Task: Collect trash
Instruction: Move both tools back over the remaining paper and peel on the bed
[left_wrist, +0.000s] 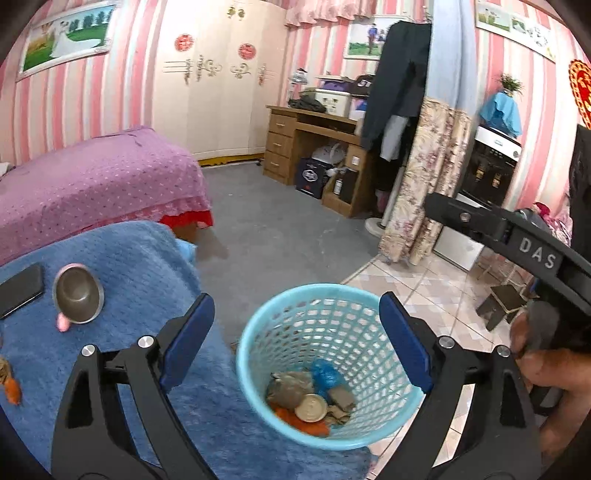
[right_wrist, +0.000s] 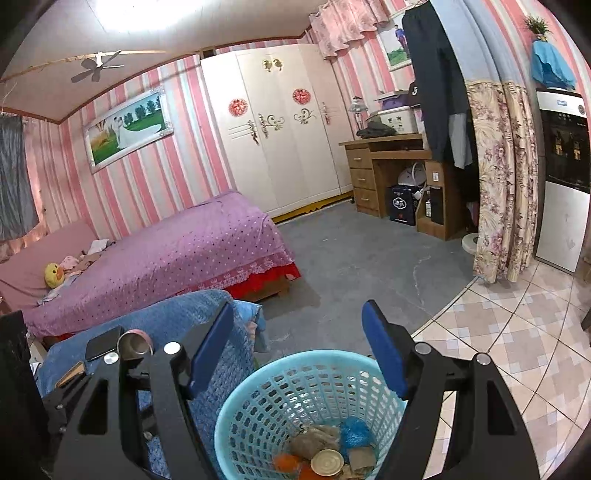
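- The left gripper (left_wrist: 295, 343) hangs spread and empty over the blue basket (left_wrist: 258, 398); the right gripper (right_wrist: 297, 350) is spread too.
- The trash (left_wrist: 310, 402) lies in the basket bottom, at 6 o'clock.
- Risk: orange scraps (left_wrist: 13, 391) at 9 o'clock on the blue-covered surface (left_wrist: 155, 280) may be missed; a low fingertip could tip the light basket.

Turquoise lattice basket (left_wrist: 295, 332), blue blanket (left_wrist: 147, 266)
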